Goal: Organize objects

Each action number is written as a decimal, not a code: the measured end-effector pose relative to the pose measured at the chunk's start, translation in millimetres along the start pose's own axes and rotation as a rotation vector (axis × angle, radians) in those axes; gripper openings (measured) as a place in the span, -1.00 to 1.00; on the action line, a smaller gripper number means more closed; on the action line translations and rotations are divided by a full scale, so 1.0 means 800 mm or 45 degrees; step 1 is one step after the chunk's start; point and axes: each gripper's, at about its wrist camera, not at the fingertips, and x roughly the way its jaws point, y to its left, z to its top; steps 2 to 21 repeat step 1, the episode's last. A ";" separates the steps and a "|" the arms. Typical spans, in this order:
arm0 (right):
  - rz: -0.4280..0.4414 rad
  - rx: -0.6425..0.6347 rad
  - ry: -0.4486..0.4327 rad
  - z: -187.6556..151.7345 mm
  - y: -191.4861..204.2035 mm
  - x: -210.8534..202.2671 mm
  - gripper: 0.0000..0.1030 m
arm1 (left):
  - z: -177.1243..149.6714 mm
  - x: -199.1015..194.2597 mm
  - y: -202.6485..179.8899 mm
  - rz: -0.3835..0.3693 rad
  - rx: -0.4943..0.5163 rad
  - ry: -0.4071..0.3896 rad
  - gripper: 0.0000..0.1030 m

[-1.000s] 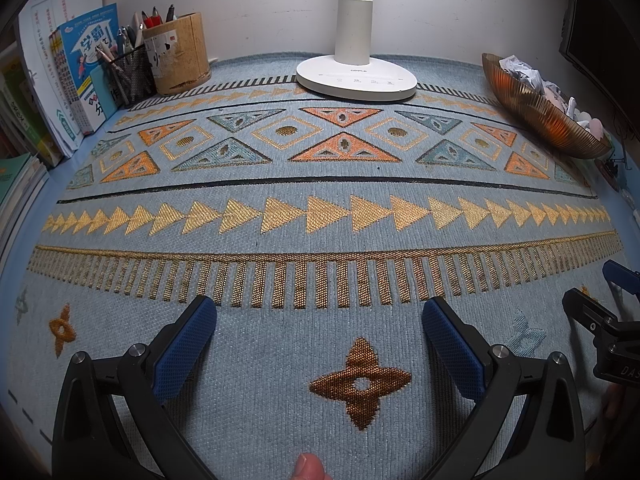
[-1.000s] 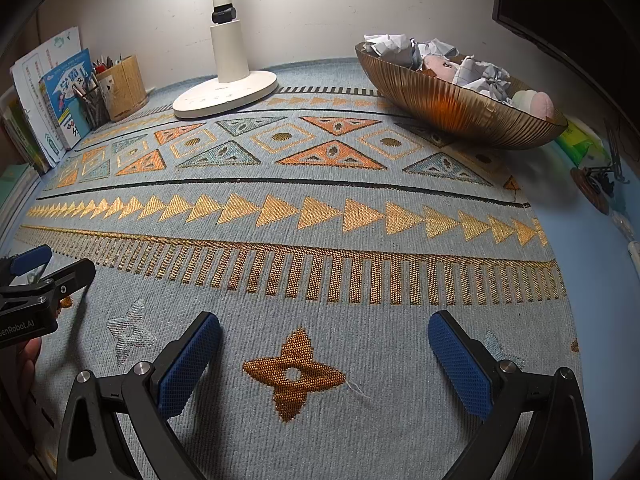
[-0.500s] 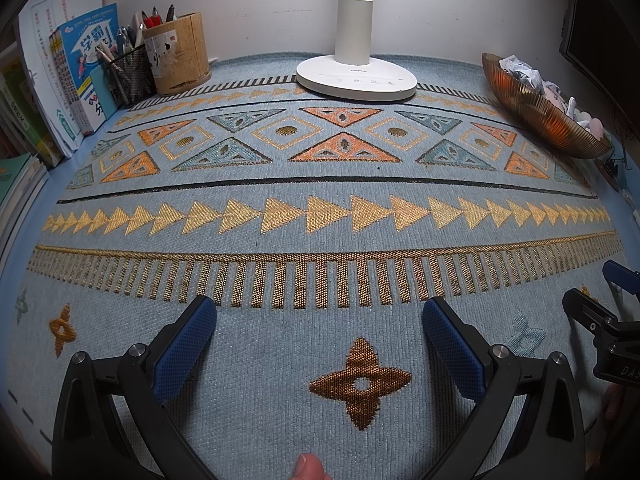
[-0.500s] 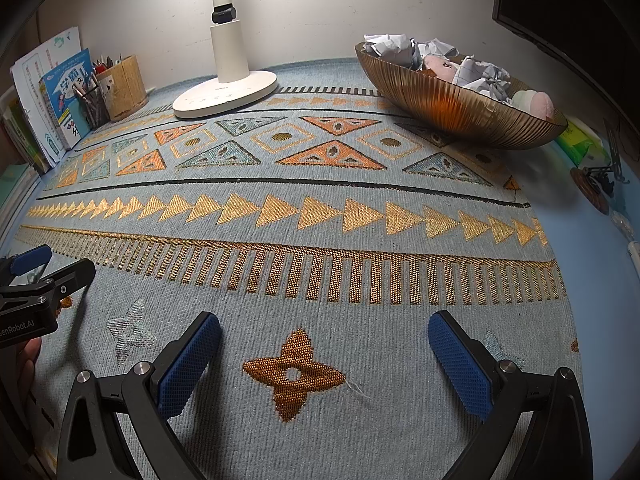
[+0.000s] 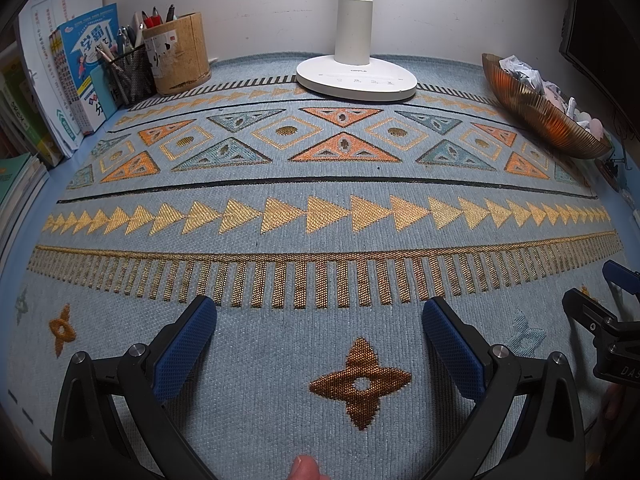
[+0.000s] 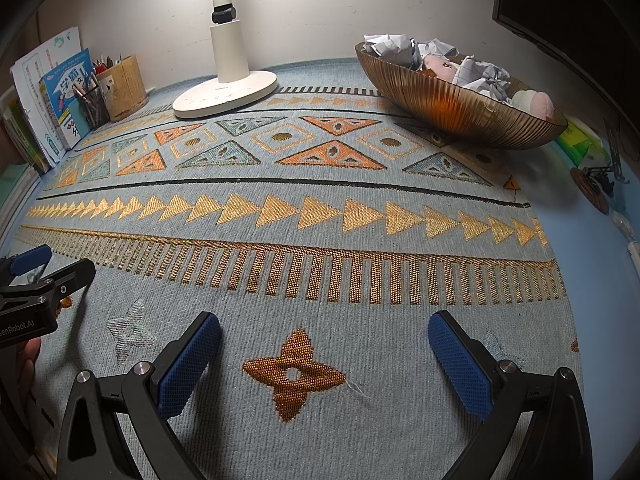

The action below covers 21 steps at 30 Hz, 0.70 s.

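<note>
We are holding both grippers low over the patterned blue mat (image 5: pixel 320 184), side by side. The left gripper (image 5: pixel 320 316) is standing with its jaws spread wide, nothing between the blue pads (image 5: pixel 188 344), only an orange woven star beneath the gap. The right gripper (image 6: pixel 324 332) is doing likewise, jaws wide apart and gripping nothing. We are seeing each tool from the other's camera: the right one at the right edge of the left view, the left one at the left edge of the right view. The things being organized are sitting in the ribbed bronze bowl (image 6: pixel 448 112) at the mat's far right corner, well apart from both grippers: crumpled paper balls (image 6: pixel 394 46) and a pink soft toy (image 6: pixel 538 104). A white lamp base (image 5: pixel 356 78) is resting at the far middle edge. Far left, a cork pen holder (image 5: pixel 180 56) and a mesh pen cup (image 5: pixel 130 70) are touching, with books (image 5: pixel 86 64) leaning beside them.
</note>
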 end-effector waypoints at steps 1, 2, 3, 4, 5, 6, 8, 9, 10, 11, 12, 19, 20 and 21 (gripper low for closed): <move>0.000 0.000 0.000 0.000 0.000 0.000 1.00 | 0.000 0.000 0.000 0.000 0.000 0.000 1.00; 0.000 0.000 0.000 0.000 0.000 0.000 1.00 | 0.000 0.000 0.000 0.000 0.000 0.000 1.00; 0.000 0.000 0.000 0.000 0.000 0.000 1.00 | 0.000 0.000 0.000 0.000 0.000 0.000 1.00; 0.000 0.000 0.000 0.000 0.000 0.000 1.00 | 0.000 0.000 0.000 0.000 0.000 0.000 1.00; 0.000 0.000 0.000 0.000 0.000 0.000 1.00 | 0.000 0.000 0.000 0.000 0.000 0.000 1.00; 0.000 0.000 0.000 0.000 0.000 0.000 1.00 | 0.000 0.000 0.000 0.000 0.000 0.000 1.00; 0.000 0.000 0.000 0.000 0.000 0.000 1.00 | 0.000 0.000 0.000 0.000 0.000 0.000 1.00; 0.000 0.000 0.000 0.000 0.000 0.000 1.00 | 0.000 0.000 0.000 0.000 0.000 0.000 1.00; 0.000 0.000 0.000 0.000 0.000 0.000 1.00 | 0.000 0.000 0.000 0.000 0.000 0.000 1.00; 0.000 0.000 0.000 0.000 0.000 0.000 1.00 | 0.000 0.000 0.000 0.000 0.000 0.000 1.00; 0.000 0.000 0.000 0.000 0.000 0.000 1.00 | 0.000 0.000 0.000 0.000 0.000 0.000 1.00; 0.000 0.000 0.000 0.000 0.000 0.000 1.00 | 0.000 0.000 0.000 0.000 0.000 0.000 1.00; 0.000 0.000 0.000 0.000 0.000 0.000 1.00 | 0.000 0.000 0.000 0.000 0.000 0.000 1.00; 0.000 0.000 0.000 0.000 0.000 0.000 1.00 | 0.000 0.000 0.000 0.000 0.000 0.000 1.00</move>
